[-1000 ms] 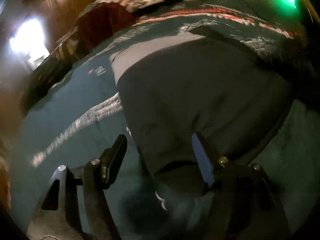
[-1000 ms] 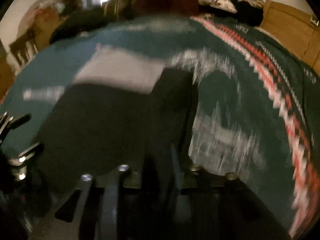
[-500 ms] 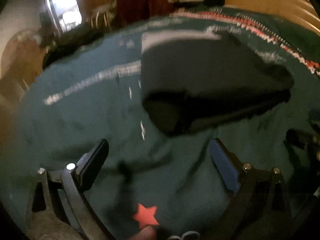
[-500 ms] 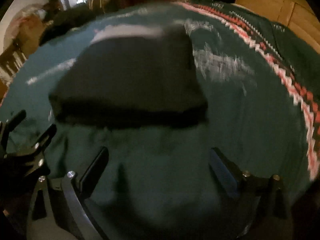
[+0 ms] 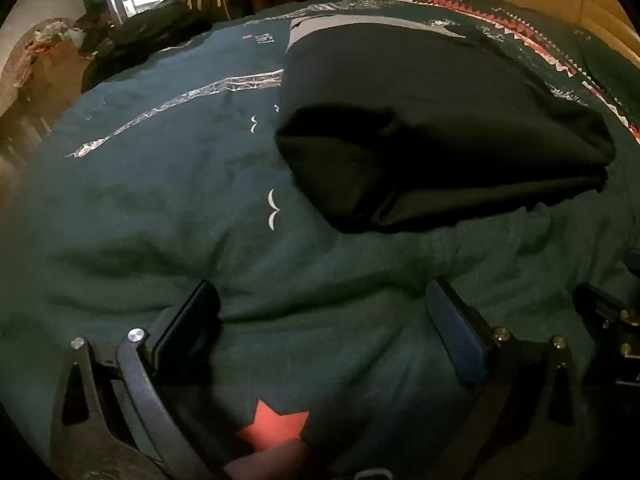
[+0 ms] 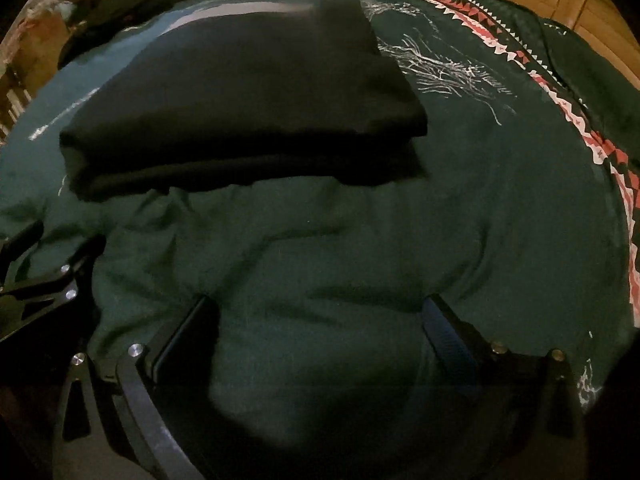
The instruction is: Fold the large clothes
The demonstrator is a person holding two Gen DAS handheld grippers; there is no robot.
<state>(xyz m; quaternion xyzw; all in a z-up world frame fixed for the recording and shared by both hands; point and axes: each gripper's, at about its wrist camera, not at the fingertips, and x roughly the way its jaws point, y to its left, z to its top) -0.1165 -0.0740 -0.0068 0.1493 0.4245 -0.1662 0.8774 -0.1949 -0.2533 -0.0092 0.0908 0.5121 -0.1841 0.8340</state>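
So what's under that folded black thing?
The folded black garment lies on a dark green blanket with white patterns and a red zigzag border. A grey strip peeks out at its far edge. What the garment covers can't be seen.

Both tools wide open, empty, angled downward.

Clutter pile back left is too small/blurry to ID — red star half cut off by the bottom edge, tbh.
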